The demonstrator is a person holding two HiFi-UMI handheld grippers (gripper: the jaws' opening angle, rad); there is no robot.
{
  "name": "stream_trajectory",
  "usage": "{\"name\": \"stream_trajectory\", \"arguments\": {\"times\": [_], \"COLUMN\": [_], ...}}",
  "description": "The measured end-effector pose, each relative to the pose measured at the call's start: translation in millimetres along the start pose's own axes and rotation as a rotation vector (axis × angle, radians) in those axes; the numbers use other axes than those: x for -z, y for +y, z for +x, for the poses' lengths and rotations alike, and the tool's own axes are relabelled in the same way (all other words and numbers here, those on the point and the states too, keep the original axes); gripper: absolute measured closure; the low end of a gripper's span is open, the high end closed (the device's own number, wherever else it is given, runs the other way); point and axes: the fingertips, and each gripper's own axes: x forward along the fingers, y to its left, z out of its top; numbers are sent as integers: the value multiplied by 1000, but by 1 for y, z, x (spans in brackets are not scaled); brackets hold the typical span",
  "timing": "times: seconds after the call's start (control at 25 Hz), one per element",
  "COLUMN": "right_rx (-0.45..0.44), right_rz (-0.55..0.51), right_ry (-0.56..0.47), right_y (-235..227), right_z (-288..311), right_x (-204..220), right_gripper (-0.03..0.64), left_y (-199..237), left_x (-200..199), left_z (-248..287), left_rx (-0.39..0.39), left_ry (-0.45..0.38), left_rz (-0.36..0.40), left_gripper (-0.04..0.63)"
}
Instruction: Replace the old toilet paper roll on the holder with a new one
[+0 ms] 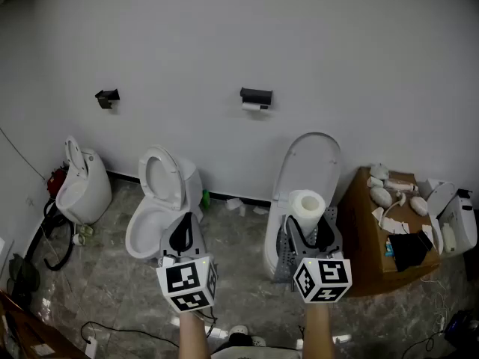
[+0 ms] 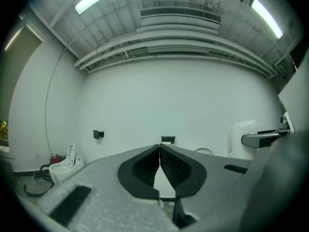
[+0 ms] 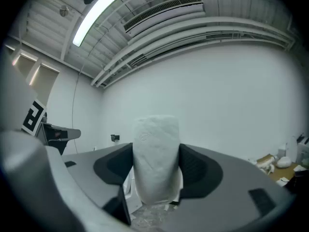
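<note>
My right gripper (image 1: 307,226) is shut on a full white toilet paper roll (image 1: 306,207), held upright between its jaws; in the right gripper view the new roll (image 3: 155,158) fills the gap between the pads. My left gripper (image 1: 182,239) is shut with nothing in it, its pads (image 2: 166,166) pressed together. On the far white wall hangs a black holder (image 1: 256,96) with a nearly used-up white roll (image 1: 254,106) under it; the holder (image 2: 167,139) shows straight ahead of the left jaws. Both grippers are well short of the wall.
Three white toilets stand along the wall: left (image 1: 82,185), middle (image 1: 161,200), and right (image 1: 303,178) behind the roll. A second black wall bracket (image 1: 107,97) hangs at left. A brown cardboard box (image 1: 374,268) with loose parts sits at right. Cables lie on the floor.
</note>
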Motion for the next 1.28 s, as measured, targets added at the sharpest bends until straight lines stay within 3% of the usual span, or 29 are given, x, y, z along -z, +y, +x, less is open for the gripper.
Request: {"name": "stream_trajectory", "arguments": {"times": [1.0, 1.04, 1.12, 1.28], "right_rx": [9, 10, 12, 14], "right_rz": [22, 23, 24, 22], "right_ry": [8, 8, 8, 3], "right_y": [21, 23, 27, 34], "right_z": [24, 27, 30, 37], "right_x": [13, 13, 14, 17], "right_gripper": [337, 337, 337, 337], "left_y": [31, 32, 34, 42], "left_x": [6, 6, 6, 11], "left_z": [16, 18, 22, 27], "left_rx": [-6, 3, 30, 43], "left_ry": [-19, -22, -26, -19], "left_rz": [-12, -11, -9, 2], "left_gripper": [581, 547, 408, 387]}}
